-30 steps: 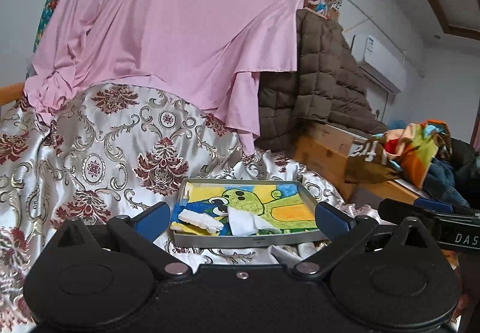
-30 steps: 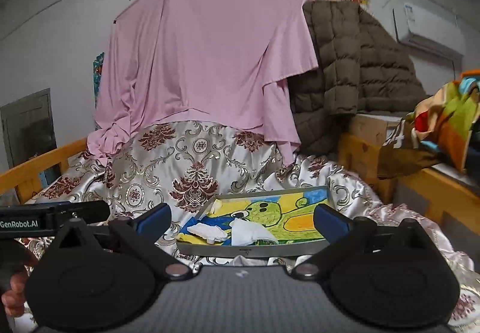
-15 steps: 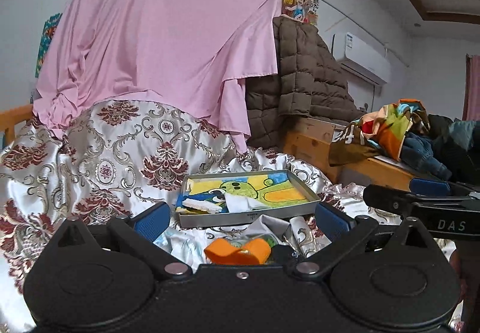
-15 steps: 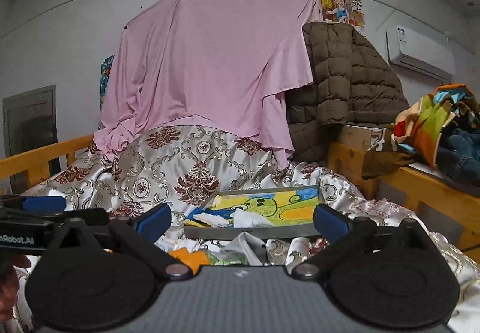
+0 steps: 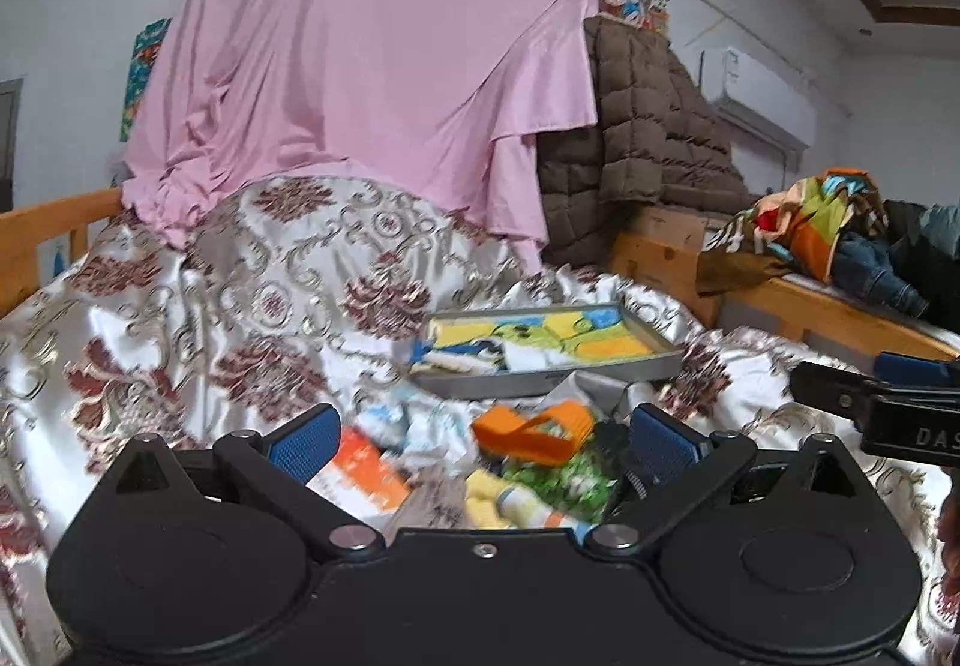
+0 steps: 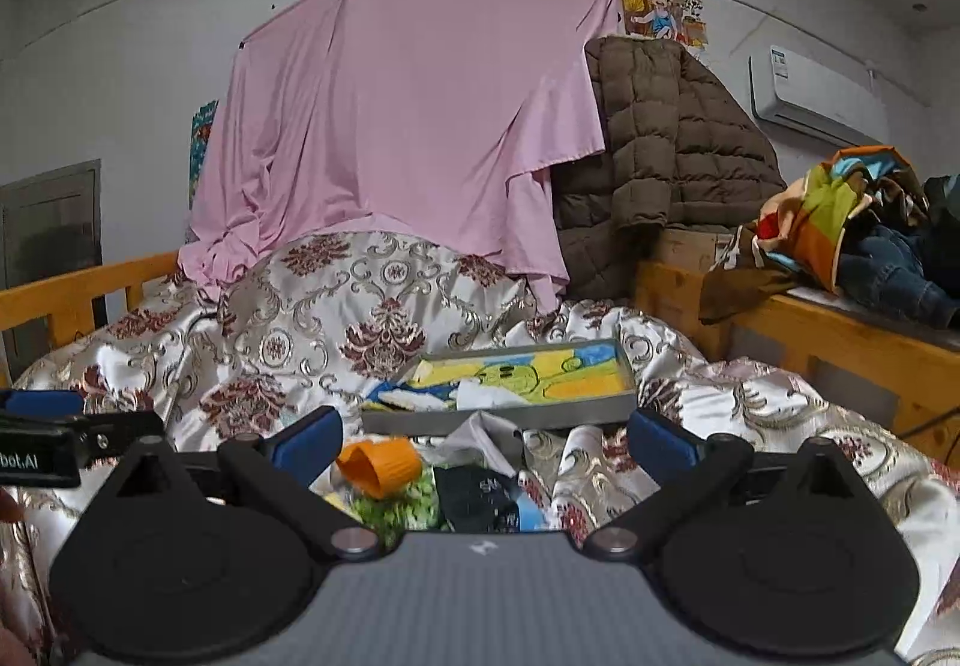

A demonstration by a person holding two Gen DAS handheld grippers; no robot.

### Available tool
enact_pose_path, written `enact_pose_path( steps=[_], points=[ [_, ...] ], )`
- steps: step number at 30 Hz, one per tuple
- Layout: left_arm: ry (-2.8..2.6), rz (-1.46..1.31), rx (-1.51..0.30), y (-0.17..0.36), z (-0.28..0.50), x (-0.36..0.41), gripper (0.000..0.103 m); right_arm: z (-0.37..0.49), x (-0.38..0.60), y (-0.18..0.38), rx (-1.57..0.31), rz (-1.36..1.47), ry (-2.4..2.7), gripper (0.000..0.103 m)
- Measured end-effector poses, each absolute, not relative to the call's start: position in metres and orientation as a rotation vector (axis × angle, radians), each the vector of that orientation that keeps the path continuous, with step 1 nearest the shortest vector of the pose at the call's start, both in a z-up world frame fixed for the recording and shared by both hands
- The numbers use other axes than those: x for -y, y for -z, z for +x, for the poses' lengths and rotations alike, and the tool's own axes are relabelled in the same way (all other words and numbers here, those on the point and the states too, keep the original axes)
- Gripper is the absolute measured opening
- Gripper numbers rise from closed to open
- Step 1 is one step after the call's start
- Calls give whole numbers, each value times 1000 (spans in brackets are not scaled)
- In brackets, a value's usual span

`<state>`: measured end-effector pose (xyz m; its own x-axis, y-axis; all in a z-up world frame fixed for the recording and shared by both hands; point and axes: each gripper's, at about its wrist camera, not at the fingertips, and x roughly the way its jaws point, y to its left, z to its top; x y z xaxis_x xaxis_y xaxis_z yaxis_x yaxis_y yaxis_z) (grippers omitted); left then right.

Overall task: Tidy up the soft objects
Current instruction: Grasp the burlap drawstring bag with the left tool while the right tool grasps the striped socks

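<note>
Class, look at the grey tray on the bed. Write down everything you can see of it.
The grey tray is shallow and rectangular, with low, metal-looking walls. Its floor shows a bright cartoon picture in yellow, green, blue and orange. It rests slightly tilted on the patterned satin bedspread. Two small white cloth items lie inside, near its front left corner. A pile of loose soft items sits just in front of it. Neither gripper touches it.

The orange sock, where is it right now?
In both wrist views the orange sock lies on the patterned bedspread, just in front of the grey tray, atop the loose pile.
</note>
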<state>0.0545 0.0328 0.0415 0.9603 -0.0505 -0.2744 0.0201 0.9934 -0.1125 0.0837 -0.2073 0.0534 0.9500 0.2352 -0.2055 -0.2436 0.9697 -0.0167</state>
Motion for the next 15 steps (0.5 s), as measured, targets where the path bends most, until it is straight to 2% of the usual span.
enact_pose_path(
  steps=[15],
  points=[
    [-34,-182,-526,-3,73,-58,102,92,190,-9,-362,-103,-310,103]
  ],
)
